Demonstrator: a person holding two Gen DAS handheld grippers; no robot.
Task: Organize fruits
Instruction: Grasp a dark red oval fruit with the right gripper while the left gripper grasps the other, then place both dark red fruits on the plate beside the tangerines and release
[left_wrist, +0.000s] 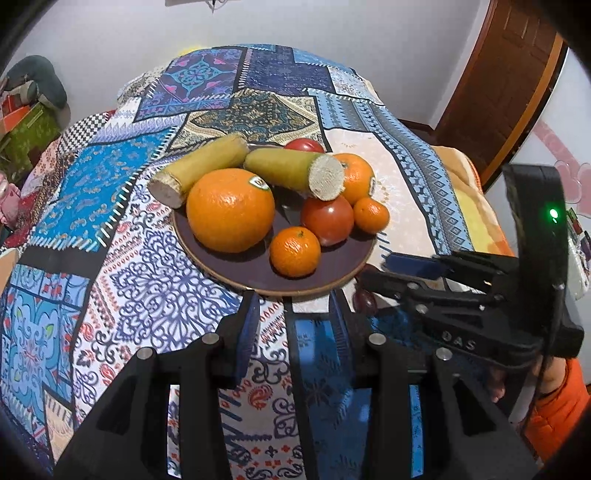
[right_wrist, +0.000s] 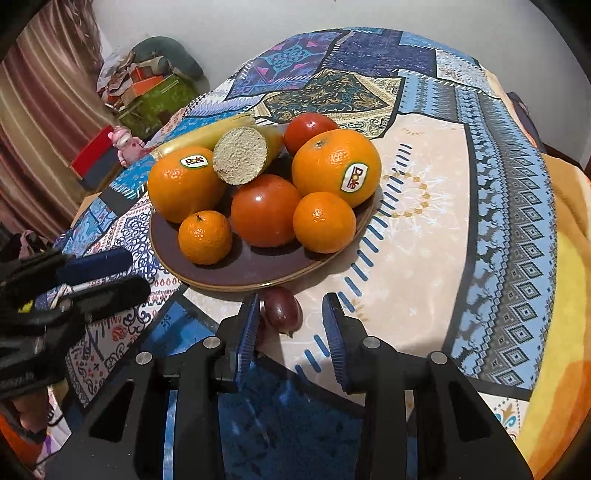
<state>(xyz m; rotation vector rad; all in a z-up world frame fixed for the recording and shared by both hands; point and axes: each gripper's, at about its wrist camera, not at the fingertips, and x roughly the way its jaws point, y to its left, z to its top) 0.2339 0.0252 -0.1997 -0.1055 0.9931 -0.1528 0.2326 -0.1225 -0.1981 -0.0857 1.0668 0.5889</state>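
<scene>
Black linkages and blue ribbed pads of the right gripper (right_wrist: 291, 332) fill the bottom of the right wrist frame, pitched steeply down at the cloth; its jaws stand apart around a dark red grape (right_wrist: 282, 310), the left pad at or just beside the fruit, the right pad clear of it, so no grip is made. That grape lies on the patterned tablecloth (right_wrist: 436, 192) just below the near rim of the brown plate (right_wrist: 258, 275), at frame centre. Legible writing: "Dole" stickers on two large oranges, one at left (right_wrist: 184, 182) and one at right (right_wrist: 334, 166). Raised letters "DAS" show on the right gripper's body in the left wrist frame, lower right, with a green lamp lit above. Also on the plate: two tomatoes (right_wrist: 265, 209), two small mandarins (right_wrist: 205, 237), and two yellow-green cut stalk sections (right_wrist: 240, 155) laid across the back. Jaws of the left gripper (left_wrist: 291, 325), bottom centre of its own frame, are parted with only cloth between them, also angled down, short of the plate's near rim. An orange sleeve (left_wrist: 561, 413) and part of a hand appear at lower right behind the right gripper.
</scene>
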